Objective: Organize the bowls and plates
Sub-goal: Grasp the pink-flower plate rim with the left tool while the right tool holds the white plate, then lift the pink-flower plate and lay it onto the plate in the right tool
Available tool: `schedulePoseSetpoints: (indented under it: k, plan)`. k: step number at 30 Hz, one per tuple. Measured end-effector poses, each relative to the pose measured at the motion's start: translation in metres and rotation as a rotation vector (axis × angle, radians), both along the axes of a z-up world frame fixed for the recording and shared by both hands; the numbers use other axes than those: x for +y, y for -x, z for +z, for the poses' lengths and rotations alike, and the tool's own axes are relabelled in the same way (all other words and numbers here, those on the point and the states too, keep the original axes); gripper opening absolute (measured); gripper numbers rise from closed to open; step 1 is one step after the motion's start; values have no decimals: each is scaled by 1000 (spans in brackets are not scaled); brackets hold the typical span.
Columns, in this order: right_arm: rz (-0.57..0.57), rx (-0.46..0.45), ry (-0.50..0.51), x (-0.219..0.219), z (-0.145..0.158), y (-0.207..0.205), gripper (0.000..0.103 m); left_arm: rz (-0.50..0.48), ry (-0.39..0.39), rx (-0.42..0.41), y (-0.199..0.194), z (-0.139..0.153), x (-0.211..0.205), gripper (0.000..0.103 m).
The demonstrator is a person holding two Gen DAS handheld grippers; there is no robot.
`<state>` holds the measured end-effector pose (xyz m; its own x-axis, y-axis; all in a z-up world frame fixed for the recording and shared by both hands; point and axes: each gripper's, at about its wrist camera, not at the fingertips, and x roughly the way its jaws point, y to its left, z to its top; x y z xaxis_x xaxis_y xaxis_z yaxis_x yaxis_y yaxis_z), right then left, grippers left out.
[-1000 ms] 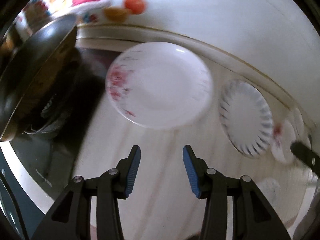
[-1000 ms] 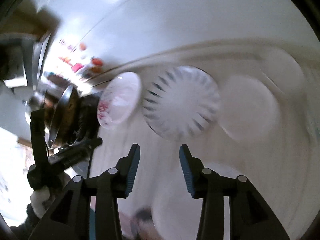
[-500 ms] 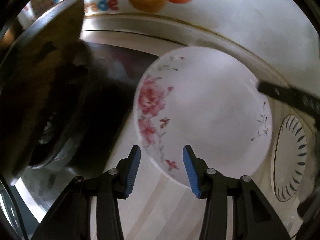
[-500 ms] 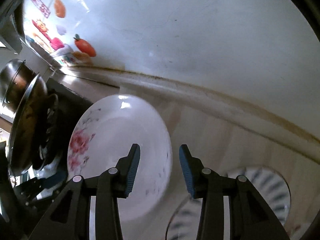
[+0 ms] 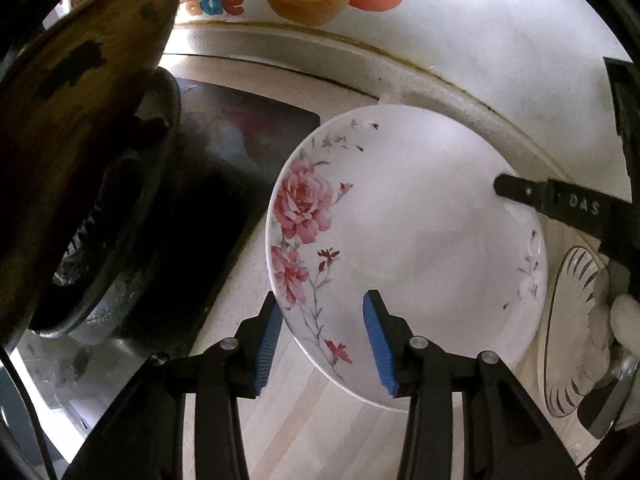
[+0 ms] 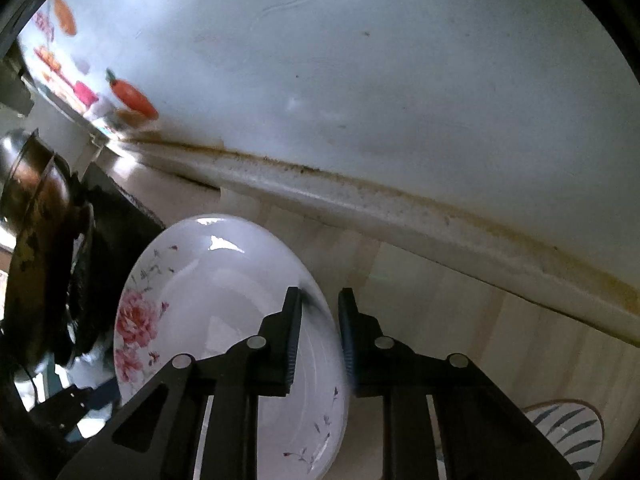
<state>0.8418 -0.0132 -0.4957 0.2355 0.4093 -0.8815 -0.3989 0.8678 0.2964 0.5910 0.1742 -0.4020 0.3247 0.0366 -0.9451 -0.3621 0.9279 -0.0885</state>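
Right gripper (image 6: 319,334): jaws narrowed around the rim of the floral plate (image 6: 208,320), contact not confirmable. Left gripper (image 5: 323,344): jaws apart, straddling the plate's near edge. Plate rests on the bench (image 6: 460,304), beside the striped plate (image 5: 576,332).

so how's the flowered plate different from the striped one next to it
The flowered plate carries pink roses on one side of a plain white face; the striped plate has dark dashes radiating round its rim. The flowered plate sits between both pairs of tongs, the right tongs straddling its rim and the left tongs its near edge; nothing grips the striped plate. Both are white and round, on the pale wood counter.
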Motion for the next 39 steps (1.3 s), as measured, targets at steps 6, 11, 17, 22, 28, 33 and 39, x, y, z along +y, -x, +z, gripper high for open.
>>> schedulePoseSetpoints:
  k: [6, 11, 17, 22, 28, 33, 39]
  plan:
    - [8, -9, -25, -7, 10, 18, 21, 4, 11, -18, 14, 5, -6, 39]
    - [14, -13, -49, -18, 18, 32, 21, -5, 19, -34, 26, 17, -9, 39]
    - [-19, -19, -86, -47, 36, 51, 21, -35, 39, -56, 35, 37, -20, 39]
    - [-30, -43, -134, -74, 60, 77, 21, -38, 48, -66, 49, 58, -46, 39]
    - [-56, -64, -181, -125, 88, 122, 21, -98, 37, -82, 75, 88, -83, 39]
    - [-99, -67, -206, -177, 105, 167, 21, -159, 44, -70, 101, 96, -119, 39]
    - [-148, -52, -202, -231, 107, 226, 21, -237, 72, -20, 123, 90, -156, 39]
